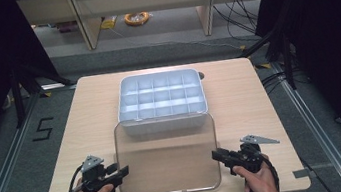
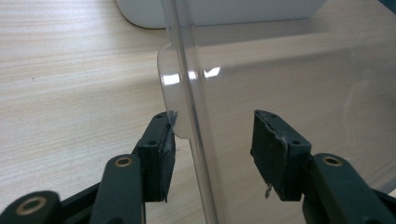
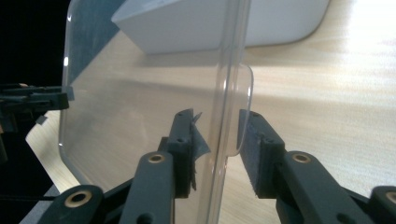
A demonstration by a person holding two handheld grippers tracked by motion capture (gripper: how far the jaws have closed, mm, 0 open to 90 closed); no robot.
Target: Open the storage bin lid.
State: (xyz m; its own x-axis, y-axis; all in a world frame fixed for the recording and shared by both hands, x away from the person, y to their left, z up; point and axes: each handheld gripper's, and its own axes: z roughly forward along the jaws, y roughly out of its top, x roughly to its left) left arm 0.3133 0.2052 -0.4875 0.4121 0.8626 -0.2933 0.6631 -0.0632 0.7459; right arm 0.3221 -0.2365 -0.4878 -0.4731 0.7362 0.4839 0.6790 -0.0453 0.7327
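The clear lid point(image 1: 167, 157) lies flat at the table's point(image 1: 238, 91) near edge, just in front of the open white compartment box point(image 1: 161, 100) — not yet fitted. The left gripper point(image 1: 118, 173) and right gripper point(image 1: 219, 154) each straddle a lid side tab, jaws slack, pads not pressing.

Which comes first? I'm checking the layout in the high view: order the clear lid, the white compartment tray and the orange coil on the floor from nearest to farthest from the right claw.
1. Clear lid: its edge lies between the right claw jaws.
2. White compartment tray: mid-table, beyond the lid.
3. Orange coil: on the floor past the table.
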